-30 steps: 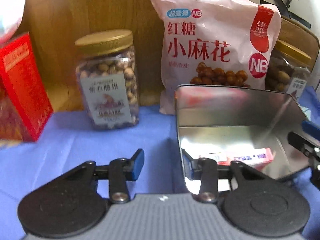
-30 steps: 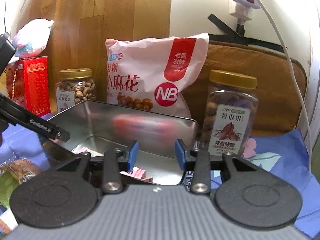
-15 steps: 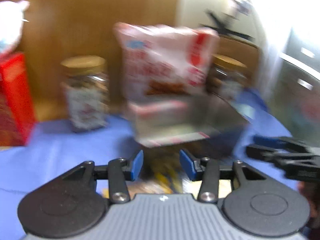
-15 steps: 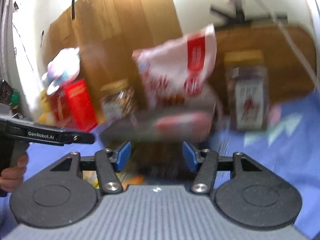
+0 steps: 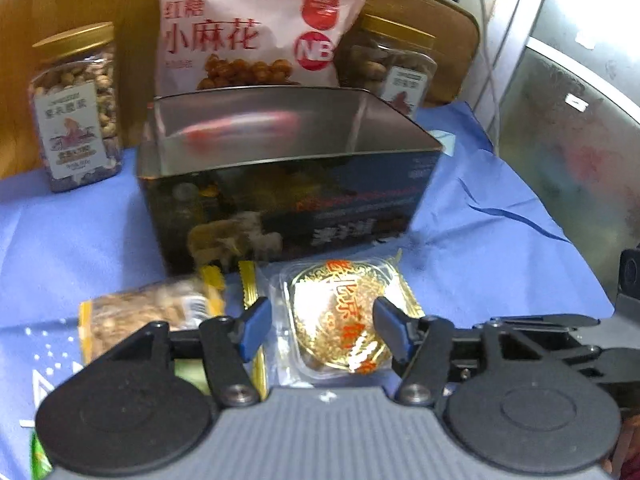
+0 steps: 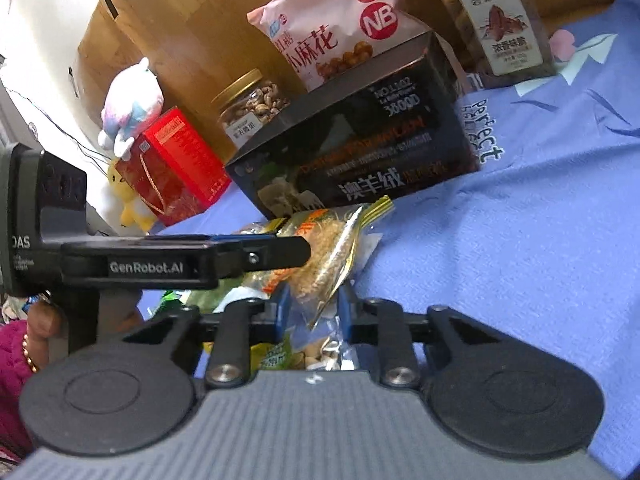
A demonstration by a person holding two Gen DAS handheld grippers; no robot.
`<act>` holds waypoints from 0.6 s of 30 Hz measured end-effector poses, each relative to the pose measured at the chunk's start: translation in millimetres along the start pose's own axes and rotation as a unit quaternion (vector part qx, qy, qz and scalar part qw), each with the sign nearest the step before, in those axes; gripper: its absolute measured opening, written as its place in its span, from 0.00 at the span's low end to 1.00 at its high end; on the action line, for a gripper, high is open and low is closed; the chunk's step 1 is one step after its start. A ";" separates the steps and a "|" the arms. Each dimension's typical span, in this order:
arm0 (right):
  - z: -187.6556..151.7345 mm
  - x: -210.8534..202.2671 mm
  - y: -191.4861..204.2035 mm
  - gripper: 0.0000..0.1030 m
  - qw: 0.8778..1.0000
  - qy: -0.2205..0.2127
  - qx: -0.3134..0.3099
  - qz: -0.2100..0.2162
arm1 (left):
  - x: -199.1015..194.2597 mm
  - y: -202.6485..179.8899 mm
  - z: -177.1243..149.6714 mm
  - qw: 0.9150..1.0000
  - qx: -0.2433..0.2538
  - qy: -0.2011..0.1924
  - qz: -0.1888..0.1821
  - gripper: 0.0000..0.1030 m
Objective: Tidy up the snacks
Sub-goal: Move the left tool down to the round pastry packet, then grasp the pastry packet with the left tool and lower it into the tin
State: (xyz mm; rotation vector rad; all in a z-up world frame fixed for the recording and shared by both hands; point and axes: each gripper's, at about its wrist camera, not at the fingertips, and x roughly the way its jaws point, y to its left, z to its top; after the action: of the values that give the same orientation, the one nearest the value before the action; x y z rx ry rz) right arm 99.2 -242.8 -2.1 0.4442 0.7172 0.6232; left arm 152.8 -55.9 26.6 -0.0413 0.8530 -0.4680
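Note:
A dark open tin box (image 5: 280, 196) stands on the blue cloth; it also shows in the right wrist view (image 6: 360, 160). In front of it lie small wrapped snacks. My left gripper (image 5: 320, 330) is open, its fingers on either side of a clear packet with a gold pastry (image 5: 340, 316). A yellow-edged nut bar packet (image 5: 152, 312) lies to its left. My right gripper (image 6: 312, 312) is closed on the corner of a gold-edged packet of shredded snack (image 6: 328, 264). The left gripper's body (image 6: 160, 264) crosses the right wrist view.
Behind the box stand a pink snack bag (image 5: 256, 28), a gold-lidded nut jar (image 5: 76, 108) on the left and another jar (image 5: 392, 68) on the right. A red box (image 6: 172, 168) and a plush toy (image 6: 128, 104) are at far left. A grey cabinet (image 5: 568, 120) is at right.
Both grippers pulled back from the tin box and dropped down to the snacks in front of it. The left gripper opened wider over the pastry; the right closed on the gold-edged packet.

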 end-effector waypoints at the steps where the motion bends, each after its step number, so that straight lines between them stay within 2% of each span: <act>1: -1.6 -4.7 -1.2 0.27 1.000 -0.003 0.002 -0.002 | -0.6 -3.9 -2.4 1.000 0.002 0.001 -0.005 0.55; 6: -14.6 -34.9 -16.2 0.27 0.999 -0.029 0.026 -0.021 | 7.5 -36.9 -6.1 0.999 0.034 0.010 -0.035 0.60; 11: -34.1 -72.9 -24.8 0.33 0.997 -0.046 0.015 -0.054 | 10.5 -74.7 -15.4 0.994 0.083 0.020 -0.070 0.63; 13: -39.8 -84.9 -25.9 0.41 0.996 -0.050 0.003 -0.067 | 8.0 -82.0 -17.2 0.991 0.091 0.027 -0.090 0.64; 15: -44.0 -93.8 -23.8 0.58 0.994 -0.061 -0.017 -0.092 | 1.6 -83.7 -16.8 0.990 0.093 0.027 -0.104 0.65; 16: -45.9 -97.3 -22.5 0.62 0.992 -0.068 -0.028 -0.102 | -2.9 -80.7 -14.6 0.991 0.087 0.019 -0.105 0.66; 18: -47.8 -101.4 -17.4 0.78 0.988 -0.080 -0.055 -0.117 | -8.8 -71.0 -8.6 0.993 0.064 0.005 -0.101 0.69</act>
State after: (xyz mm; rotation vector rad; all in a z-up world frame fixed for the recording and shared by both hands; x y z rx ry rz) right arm 11.6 -314.7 2.9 0.2993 0.5686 0.3984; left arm 114.4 -114.7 42.7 -0.0076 0.8300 -0.7115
